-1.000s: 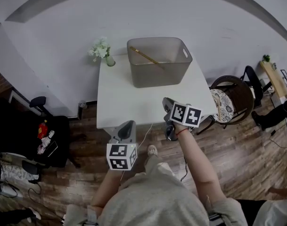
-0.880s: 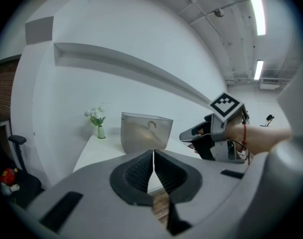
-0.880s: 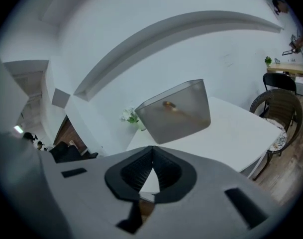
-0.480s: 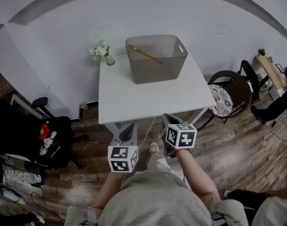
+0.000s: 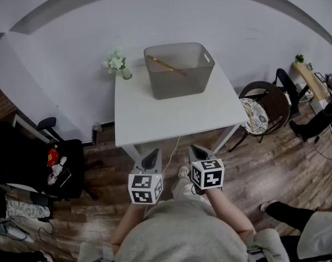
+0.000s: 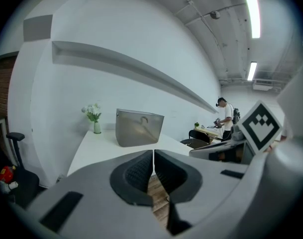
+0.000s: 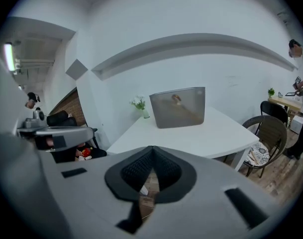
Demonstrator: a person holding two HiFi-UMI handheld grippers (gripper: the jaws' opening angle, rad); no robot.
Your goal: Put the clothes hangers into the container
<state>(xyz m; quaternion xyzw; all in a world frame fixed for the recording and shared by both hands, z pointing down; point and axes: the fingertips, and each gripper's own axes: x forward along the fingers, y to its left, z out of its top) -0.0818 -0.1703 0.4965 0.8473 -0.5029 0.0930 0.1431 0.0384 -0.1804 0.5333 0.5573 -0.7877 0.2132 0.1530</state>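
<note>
**Grippers, pair: both shut, both empty**

Left gripper: jaws pressed together, nothing between them. Right gripper: likewise closed on nothing. Both hang well short of the container, off the near edge of its table. One wooden hanger lies slanted inside the container, upper end by the rim. Flower vase stands just beside the container. Hazard, as judged: a further hanger could snag the slanted one, and a wide swing could tip the vase.
</note>
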